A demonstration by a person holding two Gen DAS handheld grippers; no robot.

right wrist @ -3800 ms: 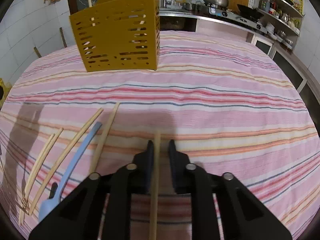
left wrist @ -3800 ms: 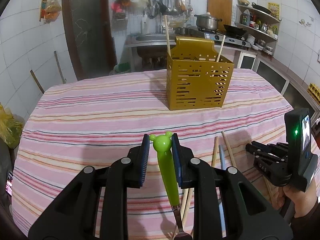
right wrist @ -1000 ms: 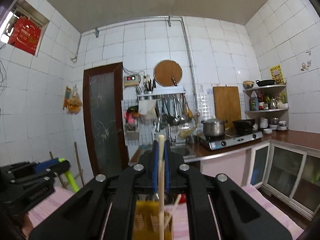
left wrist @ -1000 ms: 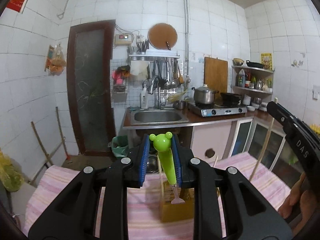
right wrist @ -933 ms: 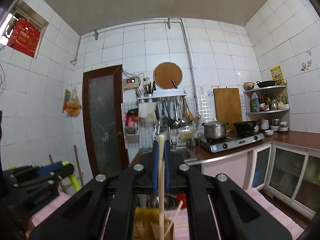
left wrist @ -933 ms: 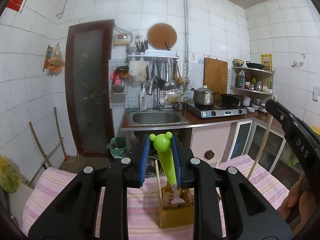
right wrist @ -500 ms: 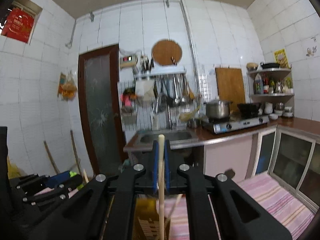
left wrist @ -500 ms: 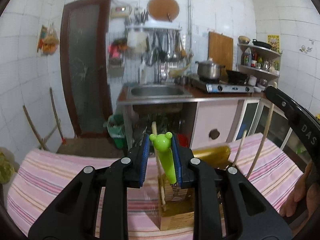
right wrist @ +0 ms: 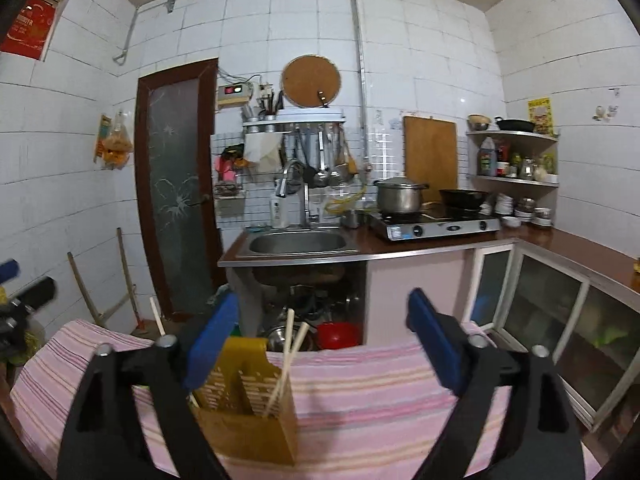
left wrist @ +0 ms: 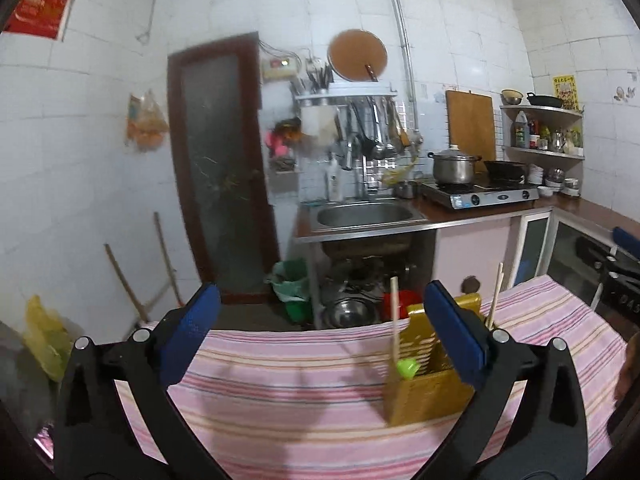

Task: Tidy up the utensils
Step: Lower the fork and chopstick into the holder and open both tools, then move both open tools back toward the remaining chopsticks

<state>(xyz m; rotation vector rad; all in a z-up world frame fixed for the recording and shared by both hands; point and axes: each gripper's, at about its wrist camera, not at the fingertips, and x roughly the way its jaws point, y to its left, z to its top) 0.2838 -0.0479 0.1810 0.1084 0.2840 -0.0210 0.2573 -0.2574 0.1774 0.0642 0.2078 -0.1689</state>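
Both tongs opening wide, nothing between the pads: left gripper [left wrist: 320, 340] above the yellow utensil caddy [left wrist: 428, 396] so the green-handled utensil [left wrist: 406, 368] drops in; right gripper [right wrist: 320, 340] likewise, chopsticks [right wrist: 286, 360] leaning upright in the caddy's right compartment on the far striped tablecloth [left wrist: 280, 392]

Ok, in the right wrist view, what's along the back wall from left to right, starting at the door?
Door → sink → pot on the stove → corner shelves.
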